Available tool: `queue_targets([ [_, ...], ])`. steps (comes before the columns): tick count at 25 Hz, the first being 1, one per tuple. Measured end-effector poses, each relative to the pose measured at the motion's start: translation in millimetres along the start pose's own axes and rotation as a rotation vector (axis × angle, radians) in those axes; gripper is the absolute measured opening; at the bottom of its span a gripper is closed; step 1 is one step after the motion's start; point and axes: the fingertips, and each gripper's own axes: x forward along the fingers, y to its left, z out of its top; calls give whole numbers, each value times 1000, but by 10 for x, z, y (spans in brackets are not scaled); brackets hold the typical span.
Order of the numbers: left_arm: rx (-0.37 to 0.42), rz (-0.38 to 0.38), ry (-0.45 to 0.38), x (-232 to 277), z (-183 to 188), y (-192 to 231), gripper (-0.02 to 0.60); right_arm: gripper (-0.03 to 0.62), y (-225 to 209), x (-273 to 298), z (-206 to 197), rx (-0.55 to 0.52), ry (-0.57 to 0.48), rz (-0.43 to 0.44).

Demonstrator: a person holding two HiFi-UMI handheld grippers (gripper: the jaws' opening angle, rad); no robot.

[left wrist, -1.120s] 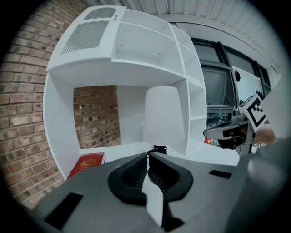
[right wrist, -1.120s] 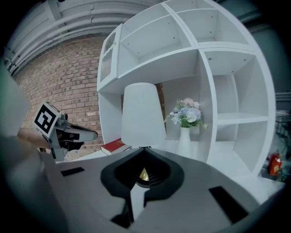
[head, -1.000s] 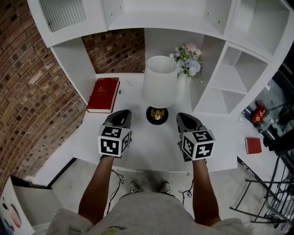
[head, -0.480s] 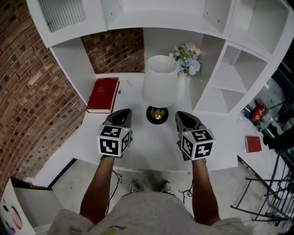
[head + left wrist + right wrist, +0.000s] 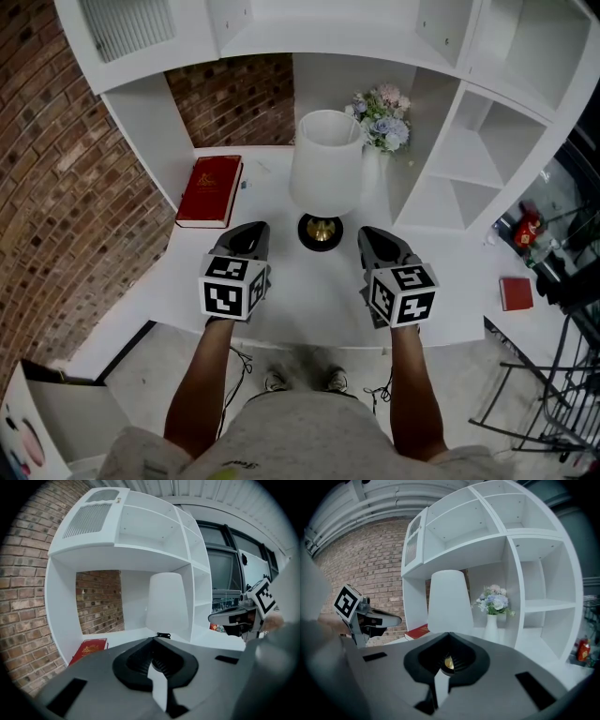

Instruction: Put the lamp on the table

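Observation:
The lamp (image 5: 325, 164) stands upright on the white table (image 5: 281, 309), its white shade above a black and gold base (image 5: 321, 232). My left gripper (image 5: 249, 236) sits just left of the base and my right gripper (image 5: 375, 240) just right of it; both are shut, hold nothing and stay clear of the lamp. In the left gripper view the shade (image 5: 166, 603) rises beyond the closed jaw tips (image 5: 153, 639). The right gripper view shows the shade (image 5: 450, 602) straight ahead of its shut tips (image 5: 449, 634).
A red book (image 5: 210, 190) lies on the table to the left. A white vase of flowers (image 5: 382, 122) stands behind the lamp on the right. White shelf compartments (image 5: 469, 159) enclose the back and right; a brick wall (image 5: 66, 206) runs along the left.

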Motion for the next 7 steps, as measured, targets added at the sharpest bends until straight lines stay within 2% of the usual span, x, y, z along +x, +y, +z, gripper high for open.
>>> queue_targets([
  [7, -5, 4, 0, -12, -3, -22, -3, 3, -8, -30, 14, 6, -8, -2],
])
